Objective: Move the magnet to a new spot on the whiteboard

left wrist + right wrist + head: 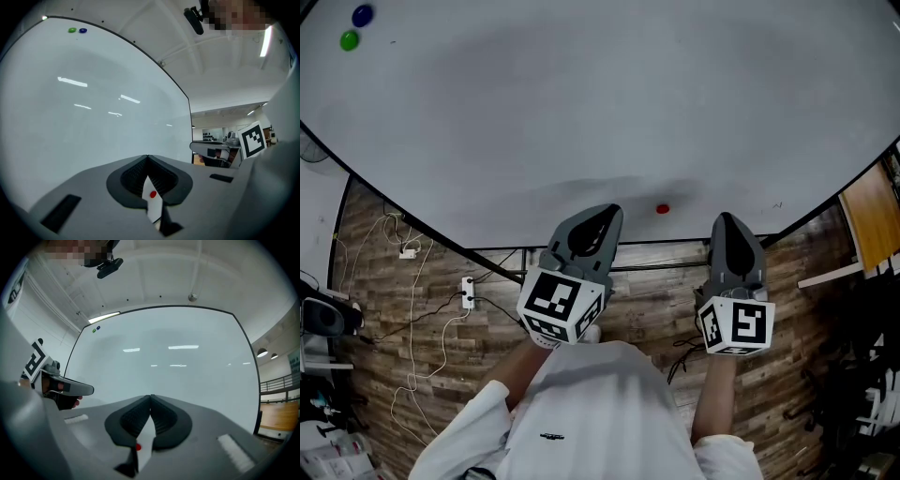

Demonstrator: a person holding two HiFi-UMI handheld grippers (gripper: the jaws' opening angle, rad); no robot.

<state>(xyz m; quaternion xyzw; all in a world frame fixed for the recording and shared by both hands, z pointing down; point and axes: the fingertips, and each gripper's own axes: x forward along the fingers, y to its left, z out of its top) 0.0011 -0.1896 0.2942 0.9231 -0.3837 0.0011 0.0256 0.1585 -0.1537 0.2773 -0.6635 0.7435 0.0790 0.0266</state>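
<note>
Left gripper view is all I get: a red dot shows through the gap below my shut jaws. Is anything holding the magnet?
Observer: No. In the head view the red magnet sits on the whiteboard near its lower edge, between the left gripper and the right gripper, and it touches neither.
Operator: Is the right one open to take it?
Observer: No. The right gripper view shows its jaws shut together with nothing between them.
</note>
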